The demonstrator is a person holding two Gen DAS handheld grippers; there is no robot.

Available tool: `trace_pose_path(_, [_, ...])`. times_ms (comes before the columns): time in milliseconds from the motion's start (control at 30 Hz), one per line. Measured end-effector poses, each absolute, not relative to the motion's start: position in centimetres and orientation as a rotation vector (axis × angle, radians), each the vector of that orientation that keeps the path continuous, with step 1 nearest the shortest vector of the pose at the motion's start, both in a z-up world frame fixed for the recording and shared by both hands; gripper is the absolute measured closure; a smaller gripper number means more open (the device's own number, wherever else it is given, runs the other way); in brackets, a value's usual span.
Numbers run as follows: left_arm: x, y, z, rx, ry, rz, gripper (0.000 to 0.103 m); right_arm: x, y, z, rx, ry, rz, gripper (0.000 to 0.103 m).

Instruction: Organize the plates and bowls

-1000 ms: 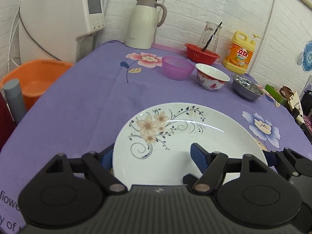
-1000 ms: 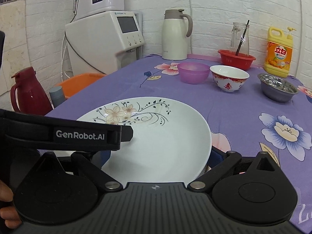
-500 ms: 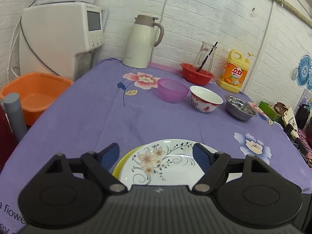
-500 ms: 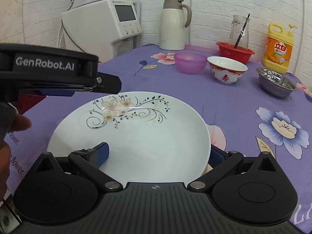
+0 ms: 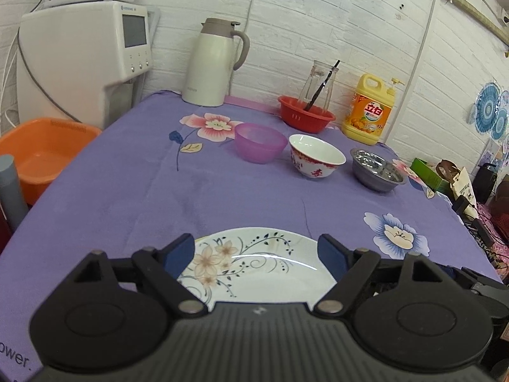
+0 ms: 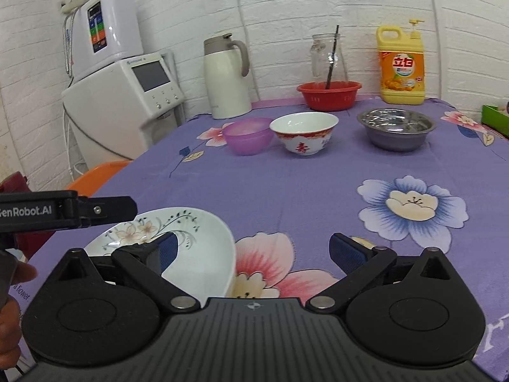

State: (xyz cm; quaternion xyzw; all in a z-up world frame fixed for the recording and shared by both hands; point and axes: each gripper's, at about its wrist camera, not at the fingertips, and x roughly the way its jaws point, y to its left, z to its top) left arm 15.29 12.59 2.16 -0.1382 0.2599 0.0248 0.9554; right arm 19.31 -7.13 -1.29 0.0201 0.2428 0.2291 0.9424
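- left gripper [image 5: 256,253]: i see its jaws opening, blue pads spread wide, nothing pinched. the floral plate [image 5: 254,273] lies below and between them, pads clear of its rim.
- in the right wrist view the left gripper [image 6: 128,211] comes in from the left edge, its black finger hanging over the plate's far rim; i can't tell if it touches.
- right gripper [image 6: 251,253]: jaws spread, nothing between them but tablecloth. the plate [image 6: 197,254] sits at its left finger, low on the left side of the view; the left pad overlaps it in view, contact unclear.
- a hand [image 6: 9,318] shows at the left edge, wrapped on the left gripper's handle.
- plate rests flat on the purple flowered tablecloth [image 5: 222,197], at the near edge of the table.
- further out, a row of three bowls: purple plastic bowl [image 6: 247,136], white and red china bowl [image 6: 303,133] just beside it, steel bowl [image 6: 396,129] apart to the right.
- behind the row: red basket [image 6: 329,95] with a glass jar [image 6: 327,57] behind it, yellow detergent bottle [image 6: 400,67], cream thermos jug [image 6: 227,78].
- off the table's left side: white dispenser [image 6: 127,108], orange basin [image 5: 44,152].
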Motion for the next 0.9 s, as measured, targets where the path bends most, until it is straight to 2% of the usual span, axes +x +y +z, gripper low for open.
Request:
trace_pose_path(267, [18.0,8.7,2.5,-0.262,0.549,-0.037,0.020,21.3,-12.4,-1.6,0.150,0.555,0.365,0.000])
trace_pose_path(533, [20.0,6.3,1.8,-0.244,0.584,-0.081,0.020,23.3,-16.5,-1.2,0.140,0.581,0.298,0.000])
trace_pose_path(700, [21.1,6.3,1.8,-0.260,0.590,-0.094,0.020,28.1,-18.7,2.2,0.078,0.533,0.238,0.000])
trace_pose_path(900, [22.5,7.6,1.6,-0.271,0.592,-0.082,0.020,38.0,-19.9,4.4,0.027,0.538,0.136,0.000])
